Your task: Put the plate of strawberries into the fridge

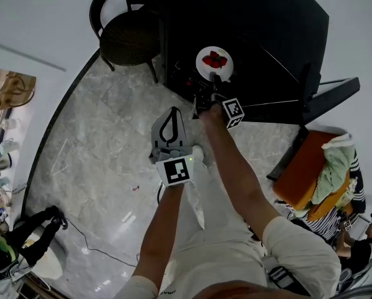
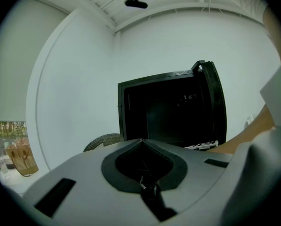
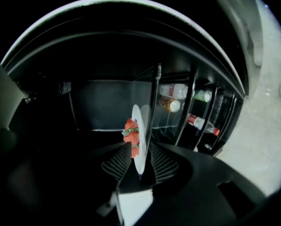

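Downward look at an open black fridge [image 1: 267, 30]. Inside, on an apparent glass shelf, a white plate [image 3: 139, 126] of strawberries [image 3: 131, 135], seemingly set down already. Around the plate's near rim, the right hand-held gripper [image 3: 139, 150], released: pads spread to either side of the rim, apparently not pressing it. Plate straight ahead of that gripper, lying flat, edge-on within the jaw gap, so probably a straight pull-back to clear it without a nudge. Well back from the fridge, close to the body, the left hand-held gripper [image 1: 171, 111], clenched on nothing. Beyond, in the door racks, bottles [image 3: 178, 91]. Door not yet closed.
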